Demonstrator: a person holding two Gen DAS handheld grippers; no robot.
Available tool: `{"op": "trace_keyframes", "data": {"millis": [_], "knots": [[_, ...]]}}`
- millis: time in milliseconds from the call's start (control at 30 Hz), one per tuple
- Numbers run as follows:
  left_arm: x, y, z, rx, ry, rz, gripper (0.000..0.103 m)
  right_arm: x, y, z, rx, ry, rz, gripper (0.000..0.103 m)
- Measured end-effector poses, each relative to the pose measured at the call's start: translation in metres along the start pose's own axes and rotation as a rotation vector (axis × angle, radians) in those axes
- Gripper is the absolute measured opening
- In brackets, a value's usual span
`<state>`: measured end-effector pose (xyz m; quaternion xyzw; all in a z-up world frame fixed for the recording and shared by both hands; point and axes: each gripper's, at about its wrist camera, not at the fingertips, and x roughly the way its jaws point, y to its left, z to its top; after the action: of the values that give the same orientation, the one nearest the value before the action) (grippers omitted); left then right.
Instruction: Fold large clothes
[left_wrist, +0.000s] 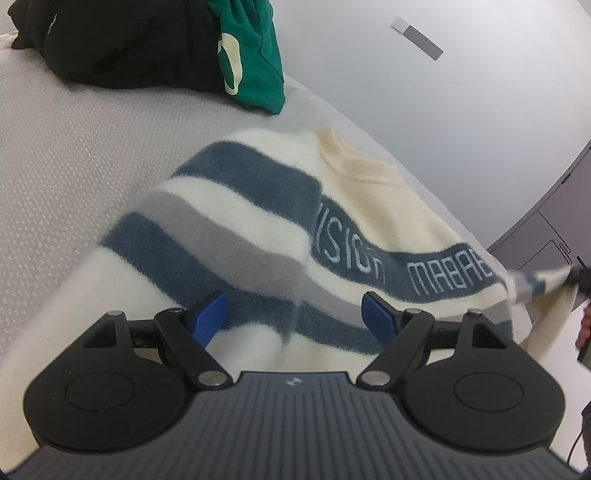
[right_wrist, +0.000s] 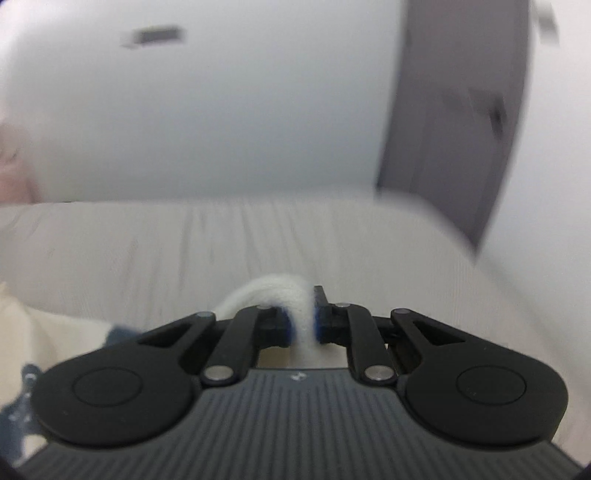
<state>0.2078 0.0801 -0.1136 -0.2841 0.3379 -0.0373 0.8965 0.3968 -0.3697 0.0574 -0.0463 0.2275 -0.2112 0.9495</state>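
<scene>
Under my left gripper: the left gripper (left_wrist: 293, 319) has its blue pads spread wide with nothing clamped; the striped sweater (left_wrist: 258, 229) lies directly beneath and ahead of them.
Sweater: cream with blue and grey bands and a lettered blue stripe, spread over the grey bed (left_wrist: 66, 166), its collar toward the far side.
Right edge: I see one corner of the sweater drawn off to the right, toward a hand (left_wrist: 583, 325) partly out of frame.
My right gripper: the right gripper (right_wrist: 303, 319) is pinched nearly closed on a white fold of the sweater (right_wrist: 295, 302) that loops up between the pads; this view is blurred.
Beyond it: pale bedding (right_wrist: 258, 240), then a white wall.
Far left corner: a black garment (left_wrist: 122, 40) and a green garment (left_wrist: 255, 55) are heaped together, well apart from the sweater.
</scene>
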Motion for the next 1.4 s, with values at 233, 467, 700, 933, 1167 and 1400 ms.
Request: {"op": "trace_keyframes", "data": {"millis": [233, 467, 700, 933, 1167, 1400], "knots": [[-0.002, 0.0, 0.002, -0.005, 0.003, -0.015, 0.083, -0.054, 0.098, -0.046, -0.347, -0.255, 0.113, 0.013], [-0.009, 0.002, 0.001, -0.016, 0.003, -0.033, 0.083, -0.065, 0.159, -0.13, -0.459, -0.172, 0.385, 0.014], [-0.01, 0.003, 0.001, -0.02, 0.006, -0.035, 0.083, -0.072, 0.182, -0.149, -0.489, -0.068, 0.404, 0.017], [-0.008, 0.001, 0.0, -0.008, 0.011, -0.032, 0.083, -0.079, 0.121, -0.127, -0.242, 0.099, 0.543, 0.025], [-0.007, -0.001, -0.001, 0.001, 0.009, -0.024, 0.083, -0.08, 0.091, -0.133, -0.234, 0.103, 0.585, 0.089], [-0.006, -0.002, -0.002, 0.007, 0.009, -0.019, 0.083, -0.078, 0.06, -0.123, -0.042, 0.119, 0.606, 0.089]]}}
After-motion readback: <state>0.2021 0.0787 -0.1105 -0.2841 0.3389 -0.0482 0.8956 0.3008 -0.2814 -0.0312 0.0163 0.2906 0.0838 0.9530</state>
